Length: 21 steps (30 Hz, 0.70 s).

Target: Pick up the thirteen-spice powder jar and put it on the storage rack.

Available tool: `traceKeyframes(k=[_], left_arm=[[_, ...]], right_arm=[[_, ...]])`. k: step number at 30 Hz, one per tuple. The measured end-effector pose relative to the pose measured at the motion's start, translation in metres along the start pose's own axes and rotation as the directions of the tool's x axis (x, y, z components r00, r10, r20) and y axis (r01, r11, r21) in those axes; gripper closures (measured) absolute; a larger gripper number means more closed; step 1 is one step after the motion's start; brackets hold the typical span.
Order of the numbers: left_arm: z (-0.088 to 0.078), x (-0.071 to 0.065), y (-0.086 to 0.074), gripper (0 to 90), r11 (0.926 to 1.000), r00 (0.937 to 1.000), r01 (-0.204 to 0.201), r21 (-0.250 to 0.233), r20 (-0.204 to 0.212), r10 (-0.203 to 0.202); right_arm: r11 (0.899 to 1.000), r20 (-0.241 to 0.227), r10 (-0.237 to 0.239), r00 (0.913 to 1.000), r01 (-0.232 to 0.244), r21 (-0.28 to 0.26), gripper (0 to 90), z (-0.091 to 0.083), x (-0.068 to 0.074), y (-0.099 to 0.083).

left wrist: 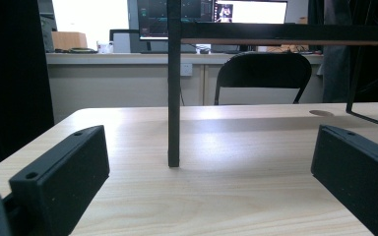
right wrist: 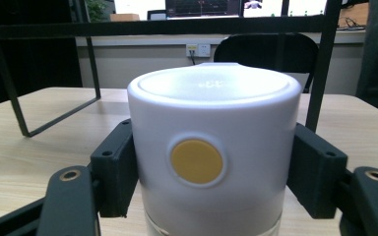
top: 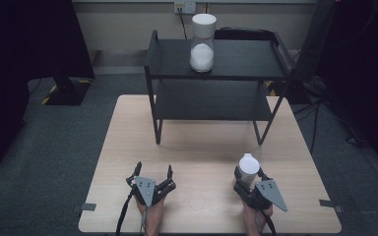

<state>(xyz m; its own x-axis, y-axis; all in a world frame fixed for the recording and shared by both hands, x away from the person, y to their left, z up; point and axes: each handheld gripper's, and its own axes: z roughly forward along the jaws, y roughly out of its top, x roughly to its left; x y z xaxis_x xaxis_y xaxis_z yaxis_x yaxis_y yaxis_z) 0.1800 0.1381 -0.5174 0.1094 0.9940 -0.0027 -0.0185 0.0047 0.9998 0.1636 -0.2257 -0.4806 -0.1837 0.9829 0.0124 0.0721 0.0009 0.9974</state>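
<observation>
Pale wooden table (top: 128, 162), near edge — white canister (right wrist: 211, 147) with smooth lid, judged rigid, slippery, is pinched at its sides by right gripper (right wrist: 211, 172); left gripper (top: 151, 178) is spread, empty.

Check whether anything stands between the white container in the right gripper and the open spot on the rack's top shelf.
Nothing visible blocks it. The right gripper holds the white container; bare table lies before the rack, whose top shelf has room beside the second container.

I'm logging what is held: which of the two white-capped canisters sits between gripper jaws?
The white-capped canister on the wooden table, clamped by the right gripper; the other canister stands untouched on the black shelf.
</observation>
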Motion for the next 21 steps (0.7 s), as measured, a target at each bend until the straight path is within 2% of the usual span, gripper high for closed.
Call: traceKeyframes(k=[10, 14, 17, 21], left_arm=[[0.000, -0.002, 0.000, 0.5, 1.0000, 0.9999, 0.000, 0.000, -0.011, 0.000], [0.000, -0.002, 0.000, 0.6, 1.0000, 0.9999, 0.000, -0.001, -0.011, 0.000], [0.000, -0.002, 0.000, 0.5, 1.0000, 0.9999, 0.000, 0.000, -0.011, 0.000], [0.000, -0.002, 0.000, 0.5, 1.0000, 0.9999, 0.000, -0.001, -0.011, 0.000]], right_arm=[[0.999, -0.061, -0.030, 0.9977, 0.029, -0.023, 30.0, -0.008, -0.012, 0.015], [0.999, -0.093, -0.047, 0.9946, 0.046, -0.023, 30.0, -0.009, -0.017, 0.022], [1.000, -0.123, -0.023, 0.9922, 0.021, -0.020, 30.0, -0.010, -0.023, 0.029], [0.999, -0.160, -0.040, 0.9863, 0.037, -0.019, 30.0, -0.011, -0.029, 0.041]])
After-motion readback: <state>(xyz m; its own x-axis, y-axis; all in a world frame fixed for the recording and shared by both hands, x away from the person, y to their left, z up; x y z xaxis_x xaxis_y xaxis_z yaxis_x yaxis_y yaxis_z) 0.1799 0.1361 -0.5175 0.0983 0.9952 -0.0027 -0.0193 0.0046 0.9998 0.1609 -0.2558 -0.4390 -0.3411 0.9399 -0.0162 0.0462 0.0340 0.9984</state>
